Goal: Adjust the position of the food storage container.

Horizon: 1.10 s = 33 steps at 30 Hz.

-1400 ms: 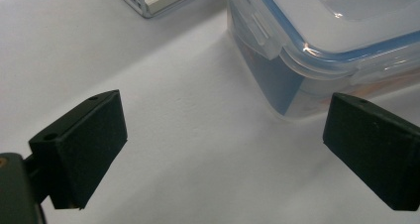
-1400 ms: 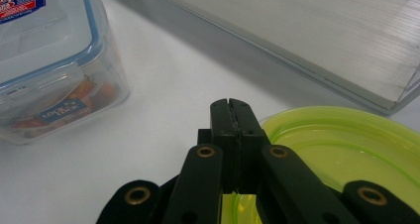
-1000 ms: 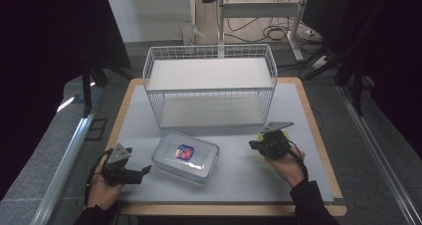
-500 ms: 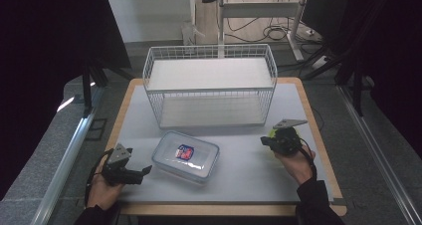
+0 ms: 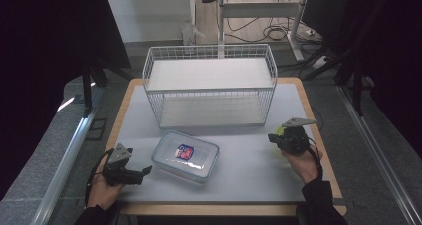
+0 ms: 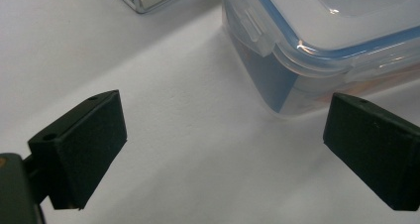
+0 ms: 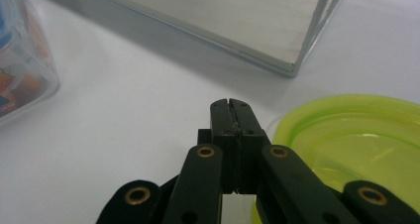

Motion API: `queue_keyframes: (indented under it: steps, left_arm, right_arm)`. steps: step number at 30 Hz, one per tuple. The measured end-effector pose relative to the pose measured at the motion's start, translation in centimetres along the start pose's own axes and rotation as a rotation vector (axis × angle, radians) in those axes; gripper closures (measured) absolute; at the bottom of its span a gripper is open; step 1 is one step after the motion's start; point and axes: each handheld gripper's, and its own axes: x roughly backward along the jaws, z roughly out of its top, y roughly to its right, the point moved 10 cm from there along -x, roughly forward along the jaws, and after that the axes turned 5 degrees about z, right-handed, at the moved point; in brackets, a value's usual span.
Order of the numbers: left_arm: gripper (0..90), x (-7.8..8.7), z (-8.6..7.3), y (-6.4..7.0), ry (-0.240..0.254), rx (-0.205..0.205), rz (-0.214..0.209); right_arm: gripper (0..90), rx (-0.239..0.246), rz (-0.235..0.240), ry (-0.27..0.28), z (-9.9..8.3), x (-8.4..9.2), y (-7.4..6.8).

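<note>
Meanwhile, at the table: one gripper wide, one pressed shut

Meanwhile, a clear rectangular plastic food box with a blue-sealed snap lid (image 5: pixel 185 156) lies near the front edge of the pale grey table (image 5: pixel 249 160), slightly left of centre, a red-and-blue packet visible through its lid. The left gripper (image 5: pixel 145 171) rests low at the front left corner, just beside the box and apart from it; its jaws stand wide, and in the left gripper view (image 6: pixel 223 149) one end of the box and its lid clip (image 6: pixel 255 28) lie ahead between them, untouched. The right gripper (image 5: pixel 272 138) sits toward the right edge, jaws pressed together with nothing between them, as the right gripper view (image 7: pixel 232 110) shows. A translucent lime-green round plastic dish (image 7: pixel 356 144) lies right next to that gripper. Behind both, a white wire basket with a flat white floor (image 5: pixel 209 90) stands along the rear half of the table, well apart from the box.
</note>
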Motion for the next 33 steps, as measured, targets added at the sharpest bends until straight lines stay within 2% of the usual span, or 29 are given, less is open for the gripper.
queue_keyframes:
  steps: [4,7,10,12,13,14,15,17,18,19,22,23,25,26,27,28,29,31,33]
  left_arm:
    - [2.8,0.2,0.1,0.2,0.005,0.005,-0.020]
    - [4.2,0.2,0.2,0.2,0.002,0.010,-0.015]
    - [9.2,0.3,0.2,0.1,0.004,0.017,-0.018]
    - [15.5,0.3,0.4,0.1,0.009,0.026,-0.029]
    - [22.7,0.4,0.5,0.1,0.015,0.035,-0.039]
    - [22.7,0.4,0.6,0.1,0.020,0.042,-0.048]
    - [27.0,0.4,0.6,0.0,0.020,0.043,-0.057]
    - [44.5,0.0,0.7,0.1,0.011,0.044,-0.079]
    - [49.0,0.0,0.7,0.1,0.011,0.044,-0.079]
    - [49.0,-0.1,0.8,0.1,0.007,0.039,-0.081]
    - [66.6,-0.7,1.0,0.3,-0.012,0.034,-0.102]
    - [75.7,-0.9,0.9,0.3,-0.022,0.030,-0.107]
    - [79.2,-1.1,0.9,0.5,-0.040,0.029,-0.120]
    - [84.1,-1.2,0.9,0.6,-0.042,0.033,-0.131]
    - [84.8,-1.4,1.0,1.0,-0.048,0.032,-0.155]
    - [85.2,-1.4,1.0,1.0,-0.048,0.032,-0.155]
    - [85.2,-1.4,1.0,1.2,-0.051,0.031,-0.165]
    - [87.8,-1.6,1.0,1.4,-0.062,0.021,-0.155]
    - [89.8,-1.6,1.1,1.4,-0.064,0.028,-0.158]
  right_arm:
    - [90.0,0.006,0.002,0.014,0.2,0.3,-0.2]
    - [90.0,0.007,0.006,0.025,0.3,0.7,-0.5]
    - [90.0,0.012,0.014,0.034,0.3,1.1,-1.0]
    - [90.0,0.012,0.026,0.039,0.2,1.3,-1.5]
    - [90.0,0.009,0.047,0.038,0.1,1.5,-2.2]
    - [90.0,0.009,0.047,0.038,0.1,1.5,-2.2]
    - [90.0,0.017,0.056,0.040,0.1,1.5,-2.6]
    - [90.0,0.032,0.075,0.053,0.3,1.7,-3.9]
    - [90.0,0.032,0.075,0.053,0.3,1.7,-3.9]
    - [90.0,0.032,0.082,0.056,0.3,1.8,-4.3]
    - [90.0,0.042,0.105,0.060,0.3,1.7,-5.4]
    - [90.0,0.044,0.110,0.057,0.1,1.6,-6.0]
    - [90.0,0.041,0.117,0.054,0.0,1.5,-6.3]
    - [90.0,0.041,0.129,0.048,-0.4,1.4,-6.9]
    - [90.0,0.034,0.139,0.044,-0.6,1.4,-7.2]
    - [90.0,0.034,0.139,0.044,-0.6,1.4,-7.2]
    - [90.0,0.030,0.149,0.039,-0.8,1.3,-7.6]
    - [90.0,0.032,0.167,0.029,-1.2,1.2,-8.3]
    - [90.0,0.038,0.182,0.017,-1.5,0.9,-9.2]
